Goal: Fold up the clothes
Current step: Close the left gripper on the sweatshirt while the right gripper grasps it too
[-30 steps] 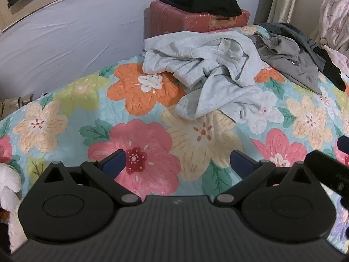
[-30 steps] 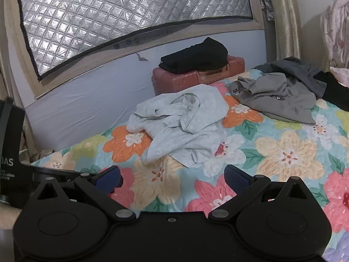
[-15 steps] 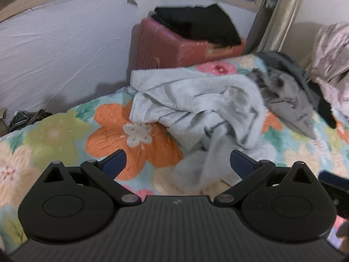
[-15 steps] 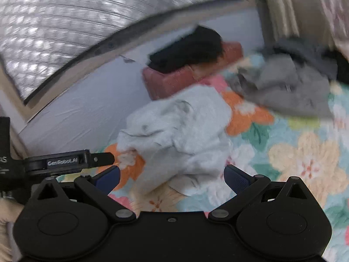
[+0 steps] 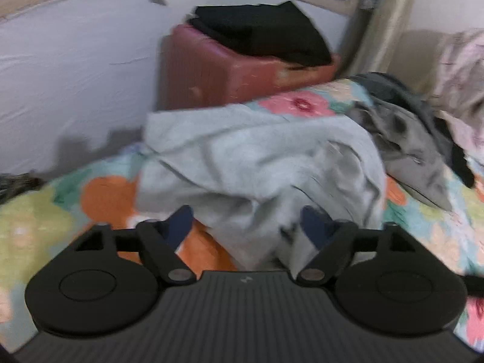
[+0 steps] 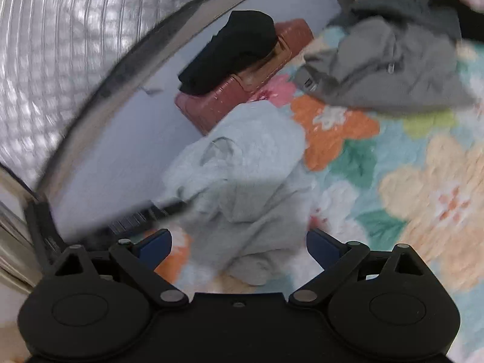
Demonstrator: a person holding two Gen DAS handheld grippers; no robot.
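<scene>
A: Floral quilt (image 5: 103, 196) on a bed, pale wall behind, a red case (image 5: 230, 75) at the far edge with a black garment (image 5: 260, 36) on top. Both views are blurred.

B: And the task's thing?

A: A light grey top (image 5: 257, 163), crumpled in a heap on the quilt just short of the case. A darker grey one (image 6: 390, 69) lies bunched further right, apart from it.

B: Grippers?

A: Left gripper (image 5: 246, 222) is spread, fingers either side of the heap's near fold, nothing between them that I'd call pinched. Right gripper (image 6: 239, 243) is spread too, low over the heap's near edge. The left one's arm shows as a dark smear at the left of the right view.

B: What could go wrong?

A: The heap is layered. If the left one bites in here, I'd guess it takes several layers at once, and the top lifts as a lump instead of opening out.

B: Anything else?

A: Both tools point at the same near edge. If they grab close together, the cloth won't spread. No hem or sleeve end is clear in this blur, so either grab may land mid-panel. And the quilt is soft: a low pinch could catch it along with the top.
</scene>
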